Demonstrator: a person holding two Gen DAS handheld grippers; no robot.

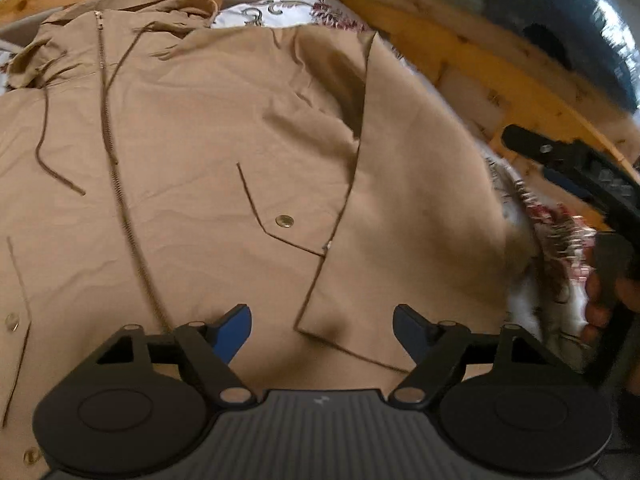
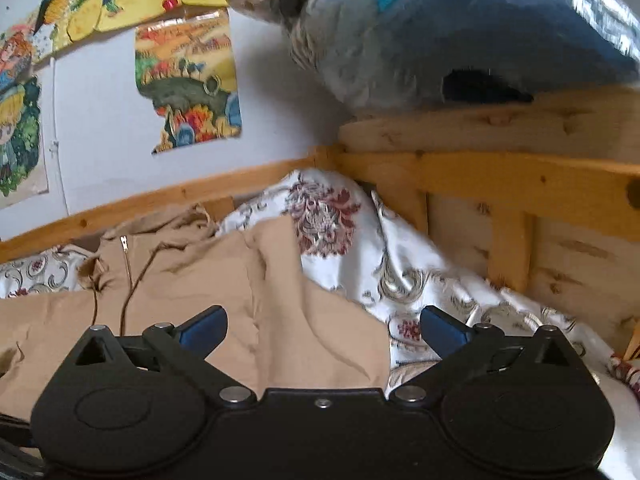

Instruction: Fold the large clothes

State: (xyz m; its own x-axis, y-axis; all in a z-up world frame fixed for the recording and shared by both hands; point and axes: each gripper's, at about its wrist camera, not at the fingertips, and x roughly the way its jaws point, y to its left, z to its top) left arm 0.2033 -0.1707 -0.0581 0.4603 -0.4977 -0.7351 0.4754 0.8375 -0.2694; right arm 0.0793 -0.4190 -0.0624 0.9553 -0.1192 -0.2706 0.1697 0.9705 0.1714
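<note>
On a wooden-framed bed (image 2: pixel 480 176) spread with a floral bedcover (image 2: pixel 400 264), a tan hooded jacket (image 1: pixel 192 128) lies front-up and flattened, its zip (image 1: pixel 116 168) running down the middle and its hood (image 1: pixel 168 8) toward the far rail. One sleeve (image 1: pixel 408 200) is laid inward across the body, its cuff edge near a snap-fastened pocket (image 1: pixel 285 221), apparently the opening fold that narrows the garment before it is doubled over. Above that cuff the left gripper (image 1: pixel 322 328) hangs with its blue-tipped fingers spread wide and nothing between them. Beside the jacket's shoulder, the right gripper (image 2: pixel 322 328) is likewise wide and empty, poised over the line where tan cloth meets bedcover; its black body shows at the edge of the left wrist view, a hand (image 1: pixel 600 300) on its handle. Cartoon posters (image 2: pixel 188 84) hang on the wall, and a plastic-wrapped bundle (image 2: pixel 480 28) tops the headboard. Much of the folding appears undone.
</note>
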